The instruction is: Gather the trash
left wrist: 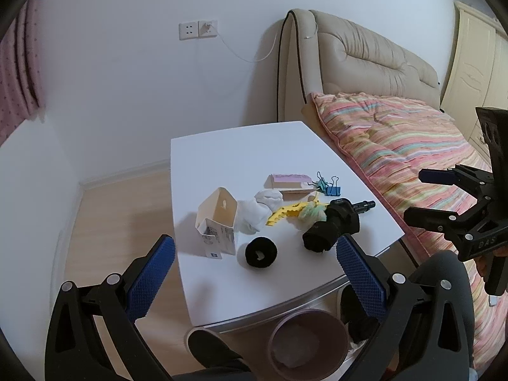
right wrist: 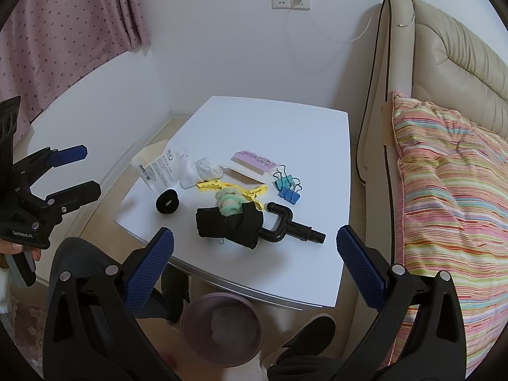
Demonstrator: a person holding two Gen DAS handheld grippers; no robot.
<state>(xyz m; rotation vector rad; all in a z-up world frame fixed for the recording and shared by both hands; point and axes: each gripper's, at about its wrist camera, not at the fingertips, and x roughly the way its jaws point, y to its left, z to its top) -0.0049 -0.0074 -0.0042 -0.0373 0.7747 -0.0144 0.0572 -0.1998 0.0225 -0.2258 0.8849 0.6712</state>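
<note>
Trash, two crumpled white tissues [right wrist: 200, 171] and an opened cardboard box [left wrist: 219, 225], lies on the white table [right wrist: 285, 127] among clips, pegs and black items. Both the left gripper [left wrist: 254, 273] and the right gripper [right wrist: 254, 270] hover spread wide, holding nothing. A bin [right wrist: 222, 333] waits below the table's near edge, with some pale material inside; collecting looks barely begun.

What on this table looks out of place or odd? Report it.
The white carton stands torn open with its flap up at the table's left edge. Crumpled white tissue lies beside it. A yellow clip lies partly under a green-and-yellow wad and the black cloth roll. Nothing is spilled.
</note>
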